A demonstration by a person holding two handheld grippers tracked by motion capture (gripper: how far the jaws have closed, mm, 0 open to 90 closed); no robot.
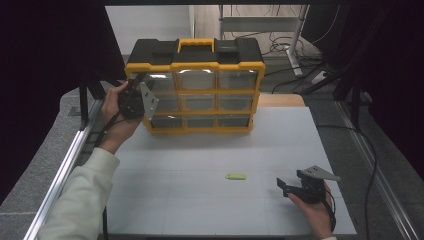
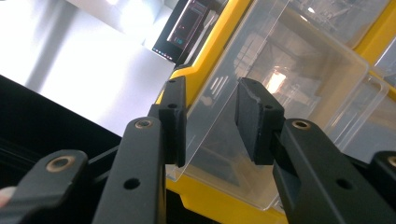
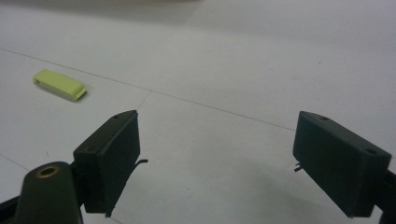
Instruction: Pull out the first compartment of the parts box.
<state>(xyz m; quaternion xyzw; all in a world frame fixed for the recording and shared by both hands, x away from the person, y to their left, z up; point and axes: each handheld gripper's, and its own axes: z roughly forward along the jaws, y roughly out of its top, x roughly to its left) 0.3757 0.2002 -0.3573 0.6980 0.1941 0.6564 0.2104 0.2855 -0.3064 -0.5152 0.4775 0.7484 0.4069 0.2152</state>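
Note:
A yellow and black organiser case (image 1: pixel 196 65) with clear drawers stands upright at the back of the grey table (image 1: pixel 200 210). My left gripper (image 1: pixel 138 83) is at its top left drawer (image 1: pixel 159 83). In the left gripper view the jaws (image 2: pixel 211 93) stand open on either side of the clear drawer's front lip (image 2: pixel 289 70), with a gap still showing between the pads. A small yellow-green flat piece (image 1: pixel 235 176) lies on the table. My right gripper (image 1: pixel 290 183) rests low at the front right, open and holding nothing (image 3: pixel 219 126), with the piece (image 3: pixel 60 84) ahead to its left.
A metal rail (image 1: pixel 65 165) runs along the table's left edge. Cables (image 1: pixel 295 55) lie on the floor behind the case. A wooden board (image 1: pixel 280 100) shows behind the case's right side.

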